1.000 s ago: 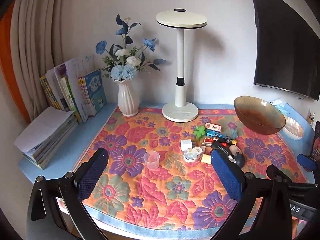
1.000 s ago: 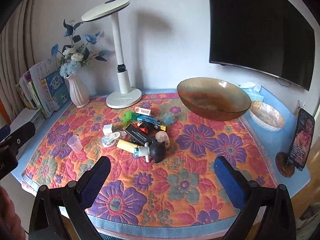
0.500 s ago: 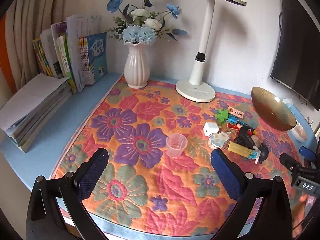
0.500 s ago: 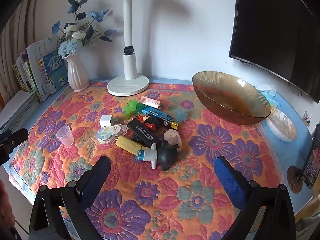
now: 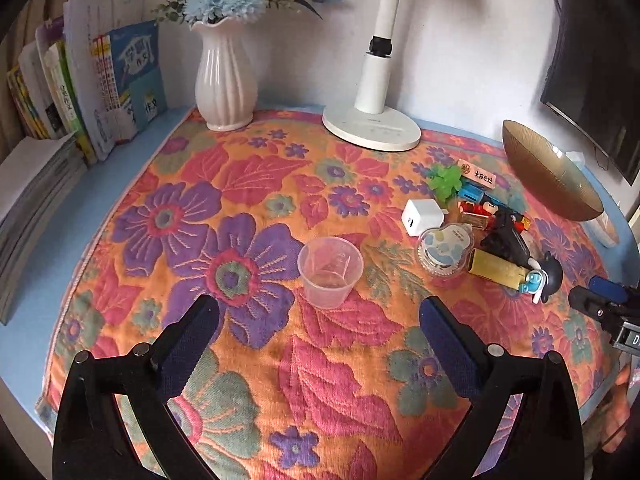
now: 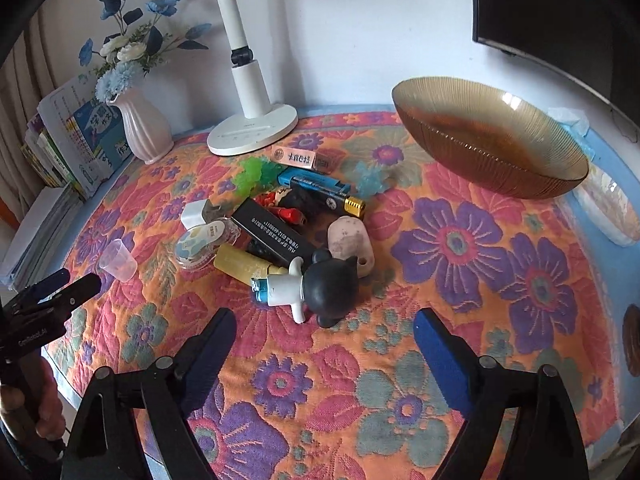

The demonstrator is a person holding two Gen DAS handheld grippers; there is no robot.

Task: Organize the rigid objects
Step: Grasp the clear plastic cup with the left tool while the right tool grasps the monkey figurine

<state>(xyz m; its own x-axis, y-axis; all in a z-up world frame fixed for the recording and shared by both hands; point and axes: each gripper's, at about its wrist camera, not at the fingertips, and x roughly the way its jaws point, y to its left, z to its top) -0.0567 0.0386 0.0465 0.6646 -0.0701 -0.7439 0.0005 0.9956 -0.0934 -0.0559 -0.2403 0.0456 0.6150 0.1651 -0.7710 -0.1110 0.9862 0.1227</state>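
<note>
Just beyond left gripper (image 5: 318,334), plastic cup (image 5: 330,272)

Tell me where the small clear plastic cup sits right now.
The clear cup stands upright on the floral cloth, just ahead of the left gripper, apart from the pile, left of the tape dispenser.

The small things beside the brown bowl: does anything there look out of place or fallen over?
Yes. The black-headed figurine lies on its side against a heap of small things piled over each other. The clear cup stands upright, apart. The bowl looks empty.
</note>
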